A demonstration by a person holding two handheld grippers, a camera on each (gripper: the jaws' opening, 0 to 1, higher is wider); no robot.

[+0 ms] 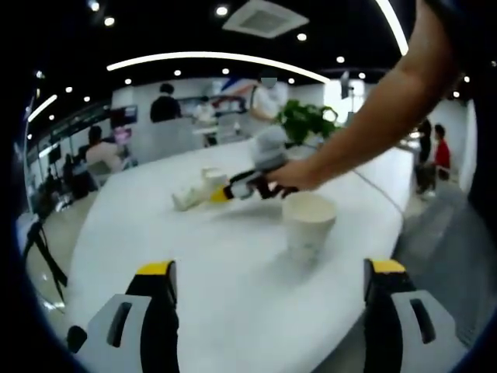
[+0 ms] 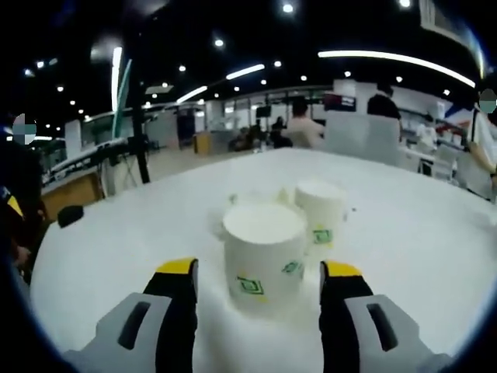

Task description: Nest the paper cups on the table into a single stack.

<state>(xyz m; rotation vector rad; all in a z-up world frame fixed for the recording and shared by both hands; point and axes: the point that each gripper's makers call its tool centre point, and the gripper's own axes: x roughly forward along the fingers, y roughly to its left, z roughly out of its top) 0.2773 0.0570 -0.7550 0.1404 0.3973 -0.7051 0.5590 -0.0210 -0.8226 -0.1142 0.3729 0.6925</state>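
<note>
An upright white paper cup (image 1: 308, 221) stands on the white table (image 1: 225, 264), ahead of my left gripper (image 1: 270, 268), whose jaws are wide open and hold nothing. Farther back, my right gripper (image 1: 221, 193), held out on a person's arm, reaches a small cluster of paper cups (image 1: 194, 190). In the right gripper view, a paper cup with green logos (image 2: 264, 256) stands between the open jaws of my right gripper (image 2: 259, 270), with a gap on each side. A second paper cup (image 2: 320, 206) stands just behind it.
A green potted plant (image 1: 307, 120) stands at the far side of the table. The table edge curves past on the left (image 1: 85, 233). A small dark object (image 2: 70, 215) sits near the table's left edge. People sit and stand in the background.
</note>
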